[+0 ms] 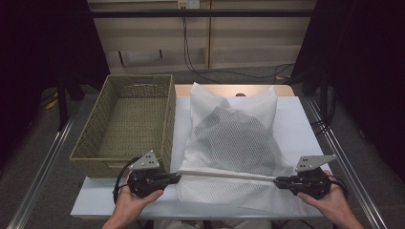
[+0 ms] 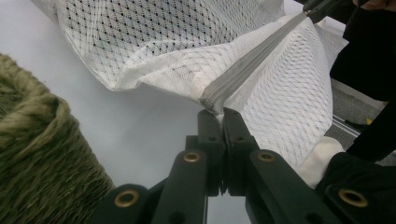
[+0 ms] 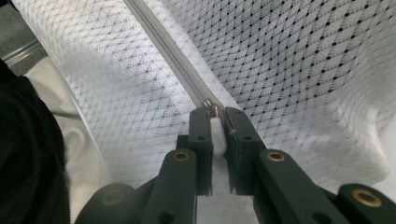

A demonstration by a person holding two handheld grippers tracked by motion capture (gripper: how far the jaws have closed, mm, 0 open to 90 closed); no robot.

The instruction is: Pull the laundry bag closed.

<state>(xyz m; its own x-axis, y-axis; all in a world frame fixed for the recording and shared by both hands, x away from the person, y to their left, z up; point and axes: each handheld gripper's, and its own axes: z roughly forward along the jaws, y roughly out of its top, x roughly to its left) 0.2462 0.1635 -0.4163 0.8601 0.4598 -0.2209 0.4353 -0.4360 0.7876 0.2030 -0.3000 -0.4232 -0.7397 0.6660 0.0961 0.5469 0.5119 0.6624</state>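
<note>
Left gripper (image 1: 177,177): jaws were closed on the left end of the zipper (image 1: 227,174), pinching the tape and the corner of the mesh; in the left gripper view the left gripper (image 2: 223,114) held that end with no gap showing between the jaws.

Right gripper (image 1: 277,180): jaws were closed narrowly on the zipper pull (image 3: 216,128), a small white tab with the metal slider just above it, seen in the right gripper view between the tips of the right gripper (image 3: 217,116).

Zipper: a pale grey-white strip, drawn taut in a straight line between the two grippers. Its long axis ran left to right across the near part of the table, roughly parallel to the near edge, the right end sitting slightly nearer the person.

Mesh laundry bag (image 1: 234,138): white, netted, with a dark item showing through the weave. It lay on the white table (image 1: 301,124), its body extending away from the person from the zipper line, its far corners standing up. The zippered edge was the near end.

Wicker basket (image 1: 95,138): olive-green, rectangular, standing just beside the bag on its left, long axis running away from the person. The left gripper was close to its near right corner.

Hands: left hand (image 1: 136,202) and right hand (image 1: 334,202) each gripped a gripper body from below.
</note>
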